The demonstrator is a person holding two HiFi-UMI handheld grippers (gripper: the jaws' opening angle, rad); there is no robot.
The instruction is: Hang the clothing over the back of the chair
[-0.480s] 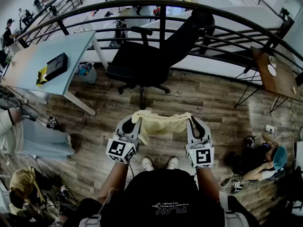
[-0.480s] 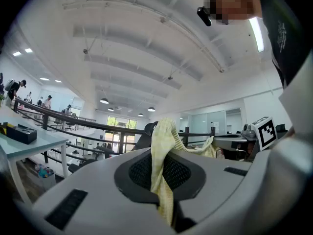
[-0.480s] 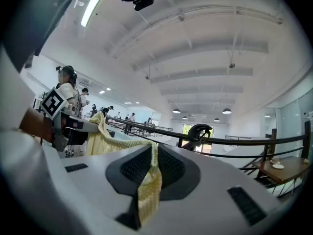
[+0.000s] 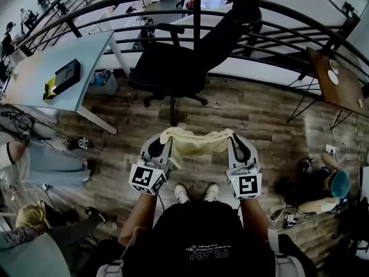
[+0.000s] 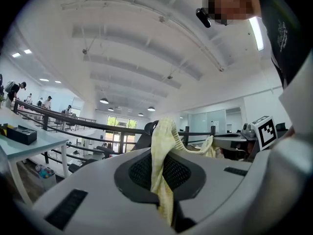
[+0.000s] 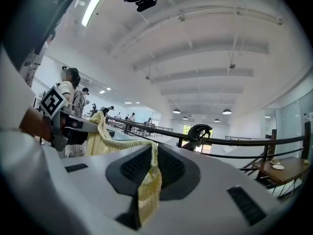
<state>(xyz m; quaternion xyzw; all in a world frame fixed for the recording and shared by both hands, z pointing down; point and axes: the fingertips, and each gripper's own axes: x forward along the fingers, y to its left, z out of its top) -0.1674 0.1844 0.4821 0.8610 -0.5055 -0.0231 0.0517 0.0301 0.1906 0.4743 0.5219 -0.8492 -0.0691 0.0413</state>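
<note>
I can't see the yellow clothing's (image 4: 196, 143) pinched corners; they vanish between the fingers (image 5: 88, 190). The chair's (image 4: 167, 68) dark backrest merges with the railing (image 4: 198, 10). The brown desk (image 4: 340, 97) runs off frame.

Floor (image 4: 253, 111) is dark wood planks, and a black railing (image 4: 197, 13) curves across the far side. Far left there's a pale blue table (image 4: 29, 82) with a black box (image 4: 68, 75) on it and something yellow (image 4: 50, 90) just beside the box. A brown side table (image 4: 339, 94) sits far right, holding a couple of white dishes (image 4: 332, 66). Someone in a teal cap (image 4: 340, 183) is down on the floor, near right.
</note>
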